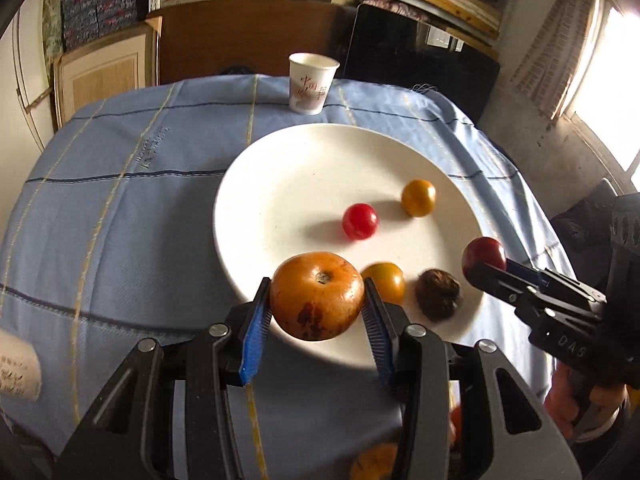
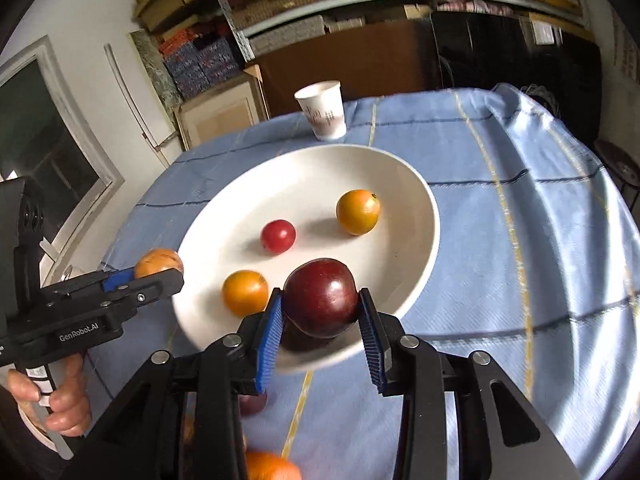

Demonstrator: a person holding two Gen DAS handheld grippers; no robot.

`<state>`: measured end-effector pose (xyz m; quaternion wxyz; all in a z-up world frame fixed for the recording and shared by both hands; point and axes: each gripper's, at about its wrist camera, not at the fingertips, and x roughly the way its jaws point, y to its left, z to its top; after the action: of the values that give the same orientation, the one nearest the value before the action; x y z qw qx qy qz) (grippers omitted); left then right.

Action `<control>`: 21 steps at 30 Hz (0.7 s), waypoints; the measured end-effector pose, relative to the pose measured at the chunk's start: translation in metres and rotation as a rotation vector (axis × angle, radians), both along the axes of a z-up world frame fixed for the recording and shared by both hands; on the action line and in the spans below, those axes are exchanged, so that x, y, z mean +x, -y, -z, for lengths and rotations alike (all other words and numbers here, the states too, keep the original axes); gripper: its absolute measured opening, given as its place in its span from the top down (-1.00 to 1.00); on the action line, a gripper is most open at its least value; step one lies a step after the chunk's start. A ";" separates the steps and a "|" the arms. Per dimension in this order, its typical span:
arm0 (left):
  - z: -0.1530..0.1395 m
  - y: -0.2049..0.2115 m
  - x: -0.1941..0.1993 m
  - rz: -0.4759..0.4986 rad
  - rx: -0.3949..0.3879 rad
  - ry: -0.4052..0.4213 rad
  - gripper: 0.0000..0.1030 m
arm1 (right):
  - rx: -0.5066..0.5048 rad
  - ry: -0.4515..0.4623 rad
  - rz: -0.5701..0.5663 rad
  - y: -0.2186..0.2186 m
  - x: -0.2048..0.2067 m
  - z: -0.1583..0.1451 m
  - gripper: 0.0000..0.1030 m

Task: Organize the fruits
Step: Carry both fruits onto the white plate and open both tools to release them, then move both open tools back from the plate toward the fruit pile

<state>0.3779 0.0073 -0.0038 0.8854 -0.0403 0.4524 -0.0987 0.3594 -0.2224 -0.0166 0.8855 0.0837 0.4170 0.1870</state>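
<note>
My left gripper (image 1: 316,285) is shut on a large orange fruit (image 1: 316,304), held over the near rim of the white plate (image 1: 280,176). On the plate lie a small red fruit (image 1: 360,221), two small orange fruits (image 1: 418,197) (image 1: 386,282) and a dark brown wrinkled fruit (image 1: 438,294). My right gripper (image 2: 320,295) is shut on a dark red plum (image 2: 320,300) above the plate's (image 2: 404,208) near edge. Each gripper shows in the other's view, the right gripper (image 1: 486,270) at the right and the left gripper (image 2: 172,276) at the left.
A white paper cup (image 1: 312,82) stands behind the plate on the blue checked tablecloth (image 1: 120,208). Another cup (image 1: 16,372) lies at the left edge. More fruit (image 2: 272,468) lies on the cloth under the grippers. A hand (image 2: 60,400) grips the left handle. Shelves and boards stand behind the table.
</note>
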 end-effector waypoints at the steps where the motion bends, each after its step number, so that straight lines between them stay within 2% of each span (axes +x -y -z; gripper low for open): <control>1: 0.003 0.000 0.004 0.001 0.005 -0.005 0.15 | -0.002 -0.004 0.001 -0.001 0.005 0.003 0.27; 10: 0.016 0.003 0.021 -0.009 0.029 -0.034 0.14 | -0.022 -0.010 -0.004 -0.013 0.021 0.008 0.24; 11: 0.016 0.004 0.020 -0.013 0.030 -0.037 0.05 | -0.022 -0.016 -0.004 -0.014 0.022 0.008 0.24; 12: 0.014 0.004 0.018 -0.014 0.030 -0.027 -0.22 | -0.022 -0.022 -0.002 -0.014 0.022 0.008 0.22; 14: 0.005 0.004 0.011 -0.028 0.039 0.019 -0.51 | -0.006 -0.010 0.003 -0.011 0.018 0.004 0.19; 16: -0.008 0.004 -0.003 -0.032 0.045 0.076 -0.65 | 0.004 0.014 0.004 -0.007 0.009 -0.004 0.15; 18: -0.020 0.004 -0.021 -0.036 0.047 0.118 -0.86 | 0.013 0.032 0.002 -0.004 -0.002 -0.011 0.00; 21: -0.031 0.006 -0.055 -0.032 0.050 0.178 -0.91 | 0.012 0.082 -0.009 0.002 -0.036 -0.020 -0.24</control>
<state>0.3232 0.0017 0.0277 0.9243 -0.0165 0.3735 -0.0761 0.3235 -0.2245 0.0032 0.9004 0.0795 0.3797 0.1967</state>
